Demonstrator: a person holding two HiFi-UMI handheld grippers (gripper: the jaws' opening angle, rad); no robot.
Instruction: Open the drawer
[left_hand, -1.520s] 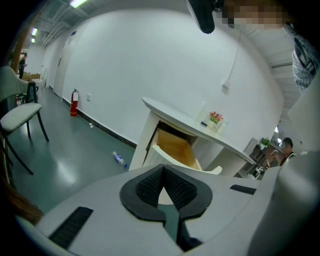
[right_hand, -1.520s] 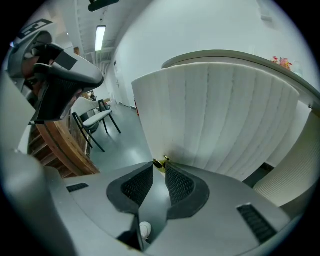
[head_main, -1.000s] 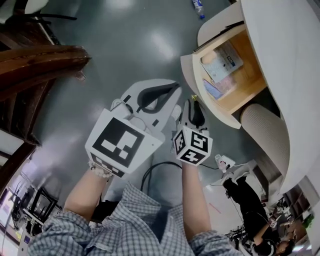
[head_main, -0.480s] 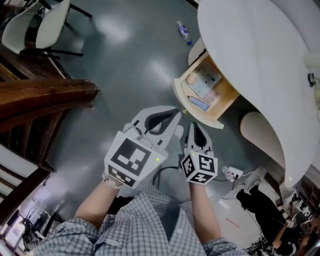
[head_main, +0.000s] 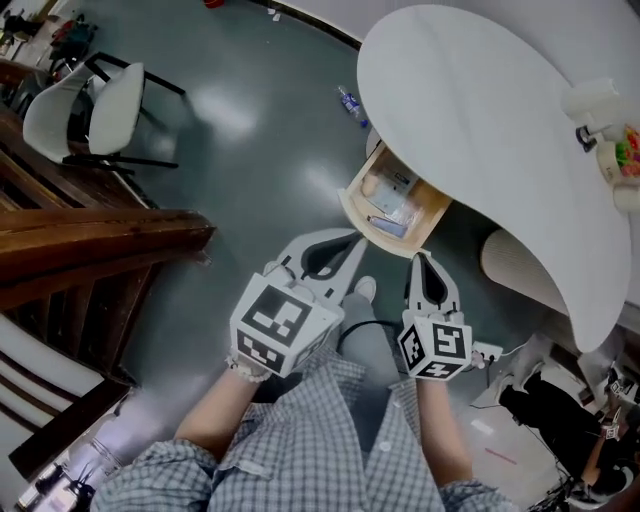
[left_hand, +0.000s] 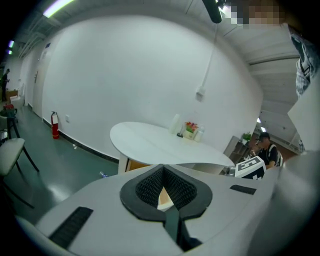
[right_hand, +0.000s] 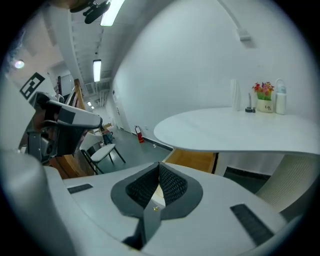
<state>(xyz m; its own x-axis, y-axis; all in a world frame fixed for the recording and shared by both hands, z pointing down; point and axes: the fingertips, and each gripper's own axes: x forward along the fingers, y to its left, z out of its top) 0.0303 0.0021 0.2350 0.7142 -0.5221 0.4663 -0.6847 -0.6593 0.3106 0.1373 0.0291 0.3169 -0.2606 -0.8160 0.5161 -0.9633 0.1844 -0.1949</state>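
Observation:
The wooden drawer (head_main: 395, 207) stands pulled out from under the round white table (head_main: 480, 110), with papers and small items lying in it. Both grippers hover above the floor, short of the drawer and apart from it. My left gripper (head_main: 350, 240) is shut and holds nothing, its tips pointing at the drawer's front. My right gripper (head_main: 421, 259) is also shut and empty, just right of the drawer. In the left gripper view the jaws (left_hand: 163, 171) meet below the table (left_hand: 160, 142). The right gripper view shows the shut jaws (right_hand: 159, 166) before the drawer's wooden side (right_hand: 192, 160).
Bottles and a small flower pot (head_main: 612, 135) stand at the table's far edge. A ribbed pedestal (head_main: 512, 262) carries the table. A white chair (head_main: 95, 110) and a dark wooden stair rail (head_main: 100, 240) are at the left. A plastic bottle (head_main: 350, 103) lies on the grey floor.
Both grippers have drawn back from the open drawer, and the head view has pulled away, so the whole tabletop now shows. The drawer stays open throughout.

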